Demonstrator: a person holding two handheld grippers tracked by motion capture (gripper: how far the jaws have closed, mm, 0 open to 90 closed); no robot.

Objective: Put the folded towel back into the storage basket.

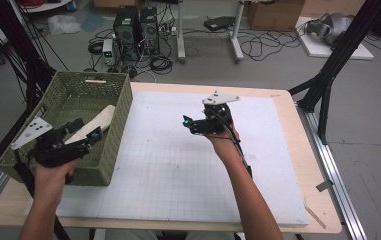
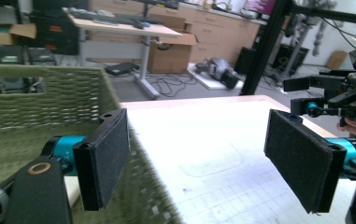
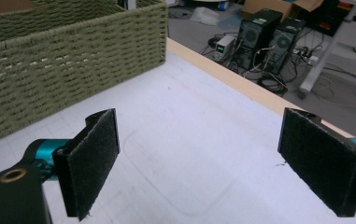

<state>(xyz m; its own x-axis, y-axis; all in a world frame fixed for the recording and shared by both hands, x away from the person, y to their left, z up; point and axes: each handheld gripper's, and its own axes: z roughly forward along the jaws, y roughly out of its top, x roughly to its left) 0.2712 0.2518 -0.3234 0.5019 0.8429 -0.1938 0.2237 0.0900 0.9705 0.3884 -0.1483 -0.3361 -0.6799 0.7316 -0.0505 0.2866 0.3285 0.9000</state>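
Both hand-held grippers empty, jaws apart
Left hand-held gripper point(image 1: 85, 135) hovers at the green basket point(image 1: 123, 107) rim; right hand-held gripper point(image 1: 190, 122) is raised mid-table point(image 1: 278, 150), pointing left

One basket point(image 1: 119, 131) — one pale object point(image 1: 94, 124)

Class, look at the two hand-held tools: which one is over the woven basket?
The left tool, at the basket holding a pale object. The right tool is above the white mat instead.

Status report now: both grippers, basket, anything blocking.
Left gripper open, empty, over the basket rim. Right gripper open, empty, above the white mat. Pale object lying in basket. Nothing blocking.
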